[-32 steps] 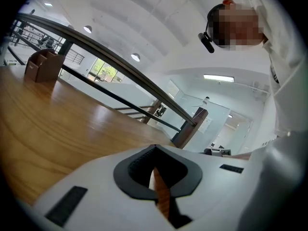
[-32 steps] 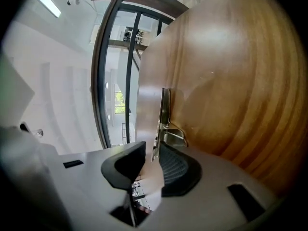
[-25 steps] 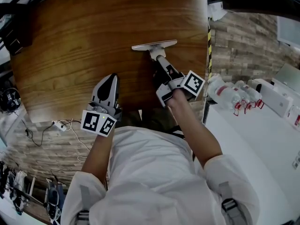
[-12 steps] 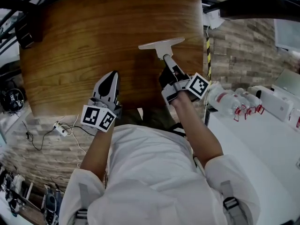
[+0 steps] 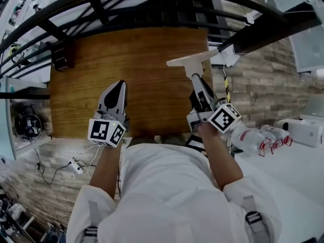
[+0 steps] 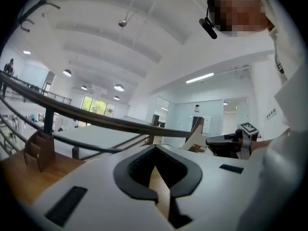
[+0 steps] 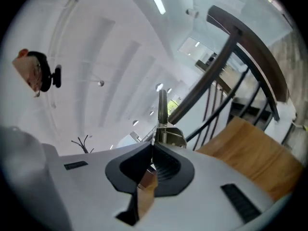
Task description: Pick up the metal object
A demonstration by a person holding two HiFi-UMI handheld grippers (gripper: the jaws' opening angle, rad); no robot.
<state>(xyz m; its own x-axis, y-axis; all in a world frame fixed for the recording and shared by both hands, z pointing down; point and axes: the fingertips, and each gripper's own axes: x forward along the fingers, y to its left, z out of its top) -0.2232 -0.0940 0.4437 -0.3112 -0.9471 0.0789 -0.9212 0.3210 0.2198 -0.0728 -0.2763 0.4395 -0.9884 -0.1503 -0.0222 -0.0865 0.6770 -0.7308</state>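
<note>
Left gripper [image 5: 117, 87]: I hold it over the near part of the desk [image 5: 142, 54]. Its fingers [image 6: 137, 170] are pressed together with nothing between them.
Metal object [image 5: 195, 61]: T-shaped, with its flat head pointing away from me and its stem clamped at my end.
Right gripper [image 5: 200, 85]: the fingers are closed tight on the stem.
Done: the grasp, and I judge the lift too. The object looks clear of the desk, though the steep head view makes the gap hard to confirm.
Left to do: little, only to hold the grip firm.
</note>
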